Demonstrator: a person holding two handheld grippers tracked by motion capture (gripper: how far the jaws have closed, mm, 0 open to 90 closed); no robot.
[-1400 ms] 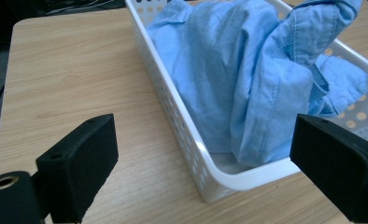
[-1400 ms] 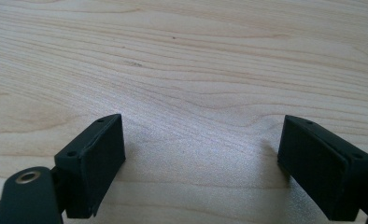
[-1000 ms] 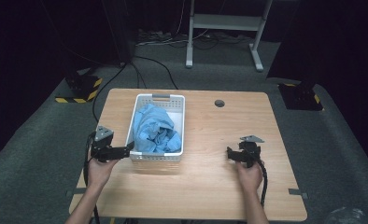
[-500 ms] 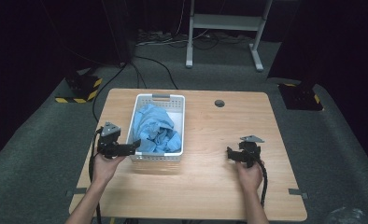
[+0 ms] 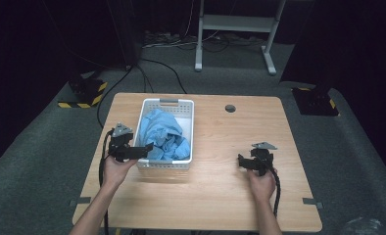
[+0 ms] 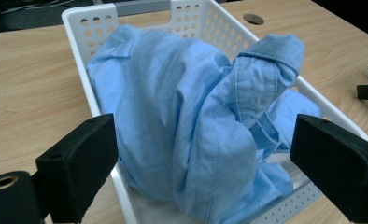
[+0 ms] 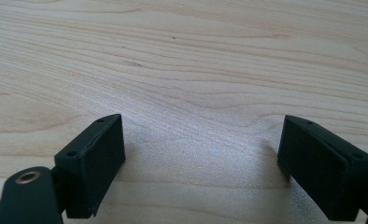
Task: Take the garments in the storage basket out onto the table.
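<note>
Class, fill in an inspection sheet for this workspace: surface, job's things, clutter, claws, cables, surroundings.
Surface: wooden table, round hole near far edge.
Job's things: crumpled blue shirt in white perforated basket.
Clutter: nothing seen.
Claws: left claw open, facing the shirt at the basket's near-left corner; right claw open, over bare wood.
Cables: black cable trails from left claw; more on the floor behind.
Surroundings: grey carpet, white metal stand, dark backdrop.

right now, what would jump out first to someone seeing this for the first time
A crumpled blue shirt heaped in a white basket on the left half of the wooden table, bright against the dark room. The left claw is open and aimed at the shirt from the basket's near left corner. The right claw, also open, sits over bare wood on the right side.
</note>
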